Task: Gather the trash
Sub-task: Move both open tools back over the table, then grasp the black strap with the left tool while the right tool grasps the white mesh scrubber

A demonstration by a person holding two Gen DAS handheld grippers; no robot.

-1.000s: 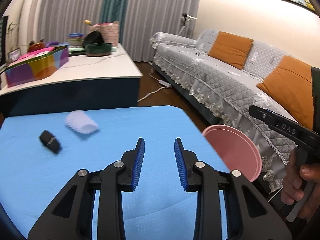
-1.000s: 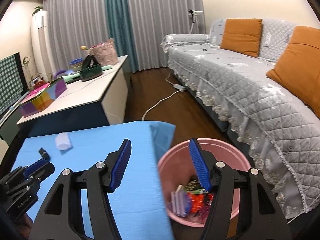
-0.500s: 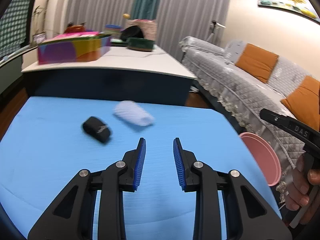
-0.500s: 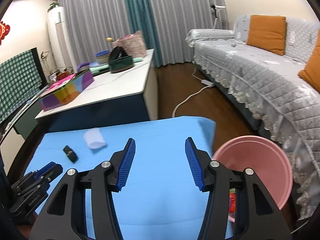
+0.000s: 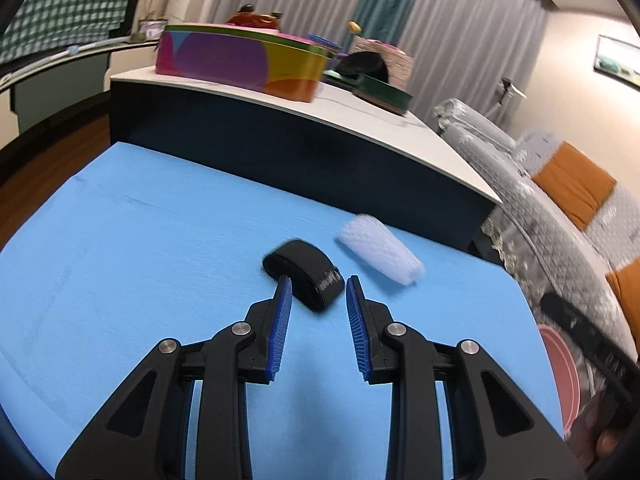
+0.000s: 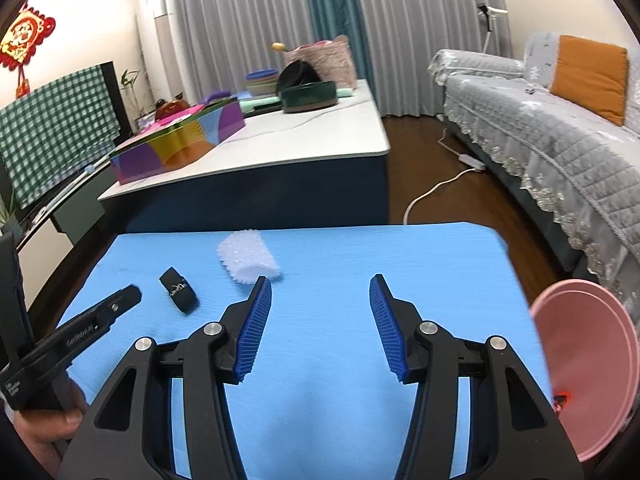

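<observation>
Blue desk [image 6: 320,264] seen, pink bin [image 6: 588,364] just off right edge. White foam sleeve [image 5: 380,254] and black strap roll [image 5: 306,274] left lying on desk, near each other. Step judged: reach for strap. Left gripper [image 5: 316,292] aimed at it, jaws narrowly parted, nothing held. Right gripper [image 6: 320,292] over bare desk, jaws half-wide, empty. Next: strap to be straddled, then pinched.

Your left claw [image 5: 316,308] tilted down, jaws parted and empty; your right claw [image 6: 320,320] wider, likewise empty.
</observation>
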